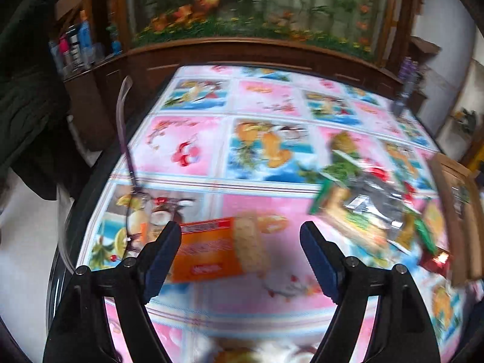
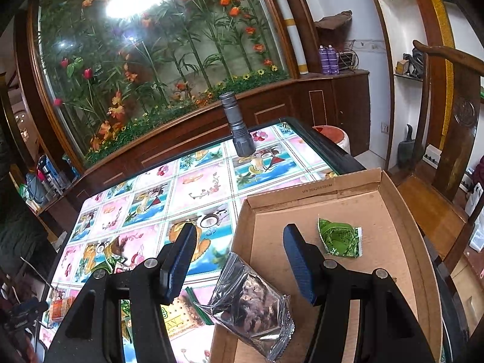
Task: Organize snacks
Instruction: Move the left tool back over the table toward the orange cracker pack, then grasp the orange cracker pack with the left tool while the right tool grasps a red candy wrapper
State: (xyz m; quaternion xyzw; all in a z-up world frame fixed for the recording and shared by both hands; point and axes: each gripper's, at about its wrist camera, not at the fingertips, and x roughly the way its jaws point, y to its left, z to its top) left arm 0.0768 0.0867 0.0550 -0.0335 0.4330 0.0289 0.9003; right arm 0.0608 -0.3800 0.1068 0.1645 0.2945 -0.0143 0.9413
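My left gripper (image 1: 240, 239) is open above an orange snack packet (image 1: 211, 249) lying on the patterned tablecloth. A heap of green and silver snack packets (image 1: 366, 208) lies to its right, beside the cardboard box (image 1: 456, 211). My right gripper (image 2: 239, 249) is open and empty over the box's left wall (image 2: 242, 230). A clear packet of dark snacks (image 2: 251, 305) rests across that wall. A green packet (image 2: 340, 237) lies inside the box. A green cracker packet (image 2: 178, 317) lies on the table left of the box.
A grey flashlight (image 2: 239, 127) stands at the table's far edge. Glasses (image 1: 130, 181) lie at the table's left edge. A wooden cabinet with a flower display (image 2: 151, 60) stands behind the table. A wooden chair (image 2: 444, 157) stands right of the box.
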